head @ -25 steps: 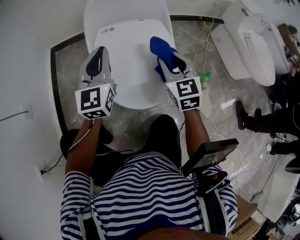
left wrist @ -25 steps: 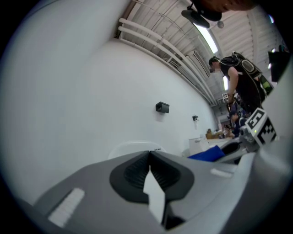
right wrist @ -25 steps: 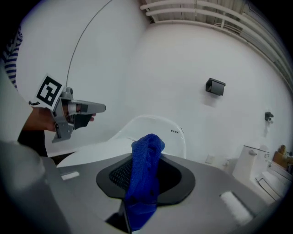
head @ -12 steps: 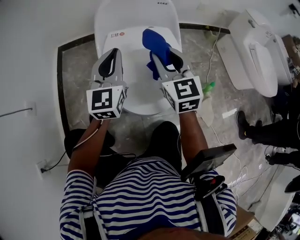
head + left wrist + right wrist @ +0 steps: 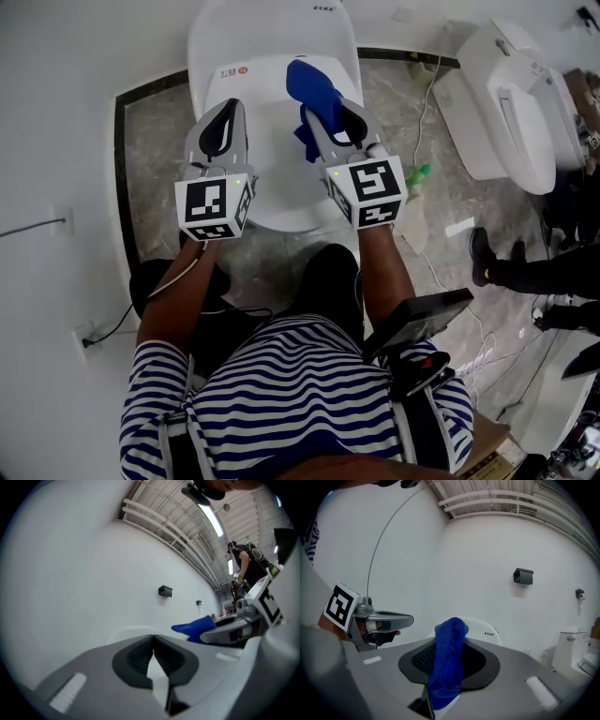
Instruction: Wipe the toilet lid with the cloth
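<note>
My right gripper (image 5: 450, 639) has its jaws clamped on the cloth (image 5: 446, 665), a blue textured fold that fills the gap between the dark pads and stands up past the tips in a rounded hump. My left gripper (image 5: 153, 637) has its jaws together, tips meeting, with nothing between them; only white surface shows through the small gap behind the tips. In the head view both grippers are side by side over the toilet lid (image 5: 272, 192), pointing away from me towards the tank (image 5: 272, 28), the left one over the lid's left half and the right one over its right half. The cloth sticks out ahead of the right jaws over the back of the lid; I cannot tell whether it touches the lid. Marbled grey floor (image 5: 150, 159) surrounds the toilet. A second white toilet (image 5: 511, 94) stands well apart at the upper right. At the bottom is my striped shirt (image 5: 300, 394).
</note>
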Motion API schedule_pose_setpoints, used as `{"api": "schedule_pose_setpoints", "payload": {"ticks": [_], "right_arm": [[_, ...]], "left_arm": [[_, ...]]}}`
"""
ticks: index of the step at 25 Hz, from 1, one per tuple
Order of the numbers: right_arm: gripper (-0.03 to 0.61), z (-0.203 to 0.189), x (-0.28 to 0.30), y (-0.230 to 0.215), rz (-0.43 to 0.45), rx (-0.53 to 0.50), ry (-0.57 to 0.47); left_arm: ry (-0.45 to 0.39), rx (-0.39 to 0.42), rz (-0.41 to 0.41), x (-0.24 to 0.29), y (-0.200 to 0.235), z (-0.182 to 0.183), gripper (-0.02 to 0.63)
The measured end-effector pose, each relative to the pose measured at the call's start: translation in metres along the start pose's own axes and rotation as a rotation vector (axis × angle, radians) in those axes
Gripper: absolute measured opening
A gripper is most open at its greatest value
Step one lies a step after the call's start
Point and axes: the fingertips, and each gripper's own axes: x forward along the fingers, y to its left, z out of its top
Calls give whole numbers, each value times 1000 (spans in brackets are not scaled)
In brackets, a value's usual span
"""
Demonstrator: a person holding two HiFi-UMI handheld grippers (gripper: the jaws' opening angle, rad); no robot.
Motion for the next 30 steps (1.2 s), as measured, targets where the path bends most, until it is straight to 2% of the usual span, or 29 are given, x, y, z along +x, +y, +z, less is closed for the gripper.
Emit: {"api": "schedule_pose_setpoints", "payload": {"ticks": [19, 24, 30], "right_arm": [[117, -1, -2, -8, -18, 12, -10], [118, -7, -3, -11, -32, 13, 6], [117, 0, 35, 19, 90, 1, -50]], "left_arm": [[2, -1, -6, 3, -4, 1, 2], [7, -9, -28, 6, -7, -4, 2], [-3, 37, 119, -15, 39, 0, 2]]}}
